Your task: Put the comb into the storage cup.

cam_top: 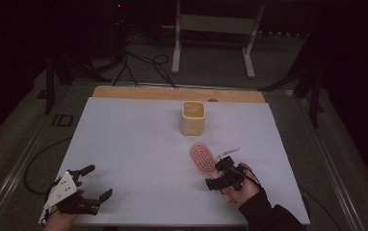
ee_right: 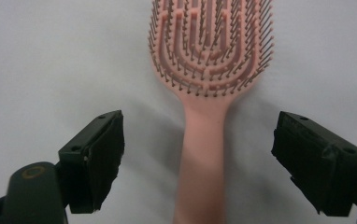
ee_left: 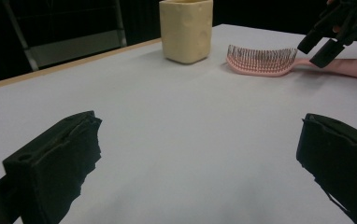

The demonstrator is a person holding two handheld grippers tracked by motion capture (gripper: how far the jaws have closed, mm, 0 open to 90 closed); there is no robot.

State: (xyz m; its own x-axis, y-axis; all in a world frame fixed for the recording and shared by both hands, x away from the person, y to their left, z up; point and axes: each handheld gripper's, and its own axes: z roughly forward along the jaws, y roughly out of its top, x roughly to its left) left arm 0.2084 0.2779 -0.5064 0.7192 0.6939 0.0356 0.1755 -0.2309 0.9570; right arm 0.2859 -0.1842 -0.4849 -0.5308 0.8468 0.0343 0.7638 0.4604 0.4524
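A white table (cam_top: 138, 159) carries a cream square cup (cam_top: 193, 117) at twelve o'clock from the pink hairbrush (cam_top: 203, 159), apart from it. The brush lies bristles up, handle at six o'clock. The right gripper (ee_right: 197, 158) straddles that handle, jaws wide, untouching. The left gripper (cam_top: 98, 183) rests open, empty.

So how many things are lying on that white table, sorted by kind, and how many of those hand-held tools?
Pink hairbrush: 1
Cream square cup: 1
Hand-held tools: 2, the left tool with nothing between its jaws, the right tool with its jaws either side of the brush handle, not touching it
Total: 4
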